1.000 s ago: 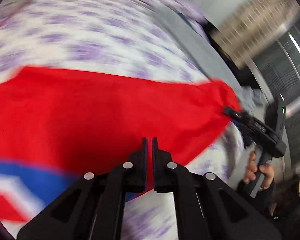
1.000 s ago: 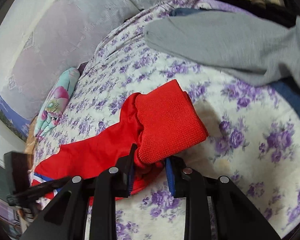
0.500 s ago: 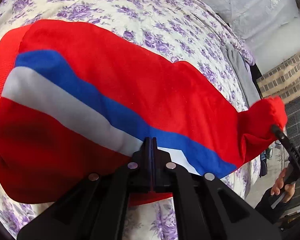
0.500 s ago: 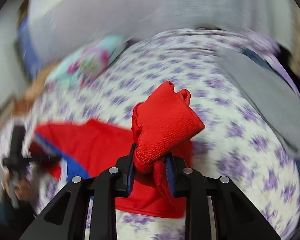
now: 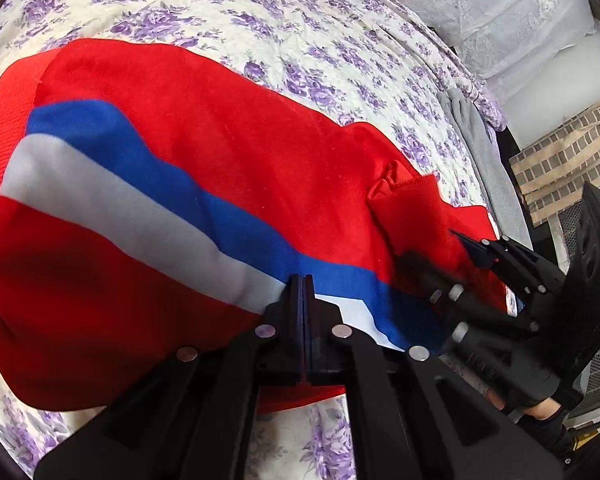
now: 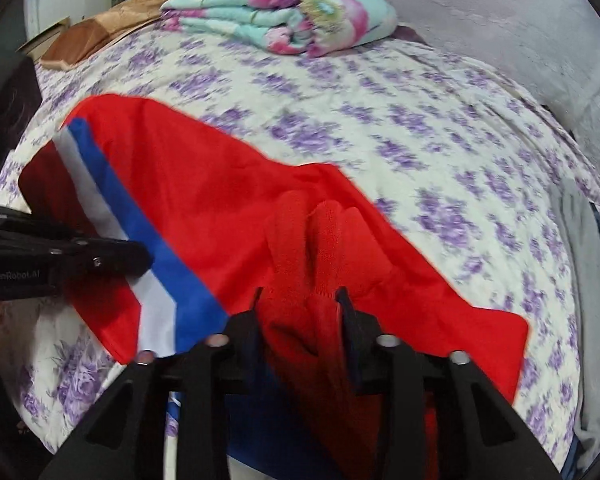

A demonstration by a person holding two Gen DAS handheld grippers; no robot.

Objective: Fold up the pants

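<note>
— The tools?
— Left tool pinched tight on the pants at their blue-and-white stripe; right tool clamps the bunched ribbed cuff.
— The pants?
— Smooth red knit, spread near the floral bed's front edge.

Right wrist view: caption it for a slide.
Right gripper clamps the red pants' ribbed cuff over the floral bedspread.

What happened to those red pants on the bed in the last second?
The right gripper carried the ribbed cuff it grips back over the red pants, toward the left gripper, starting a fold. Both grippers kept their hold; the floral bedspread, folded blanket and grey garment stayed put.
</note>
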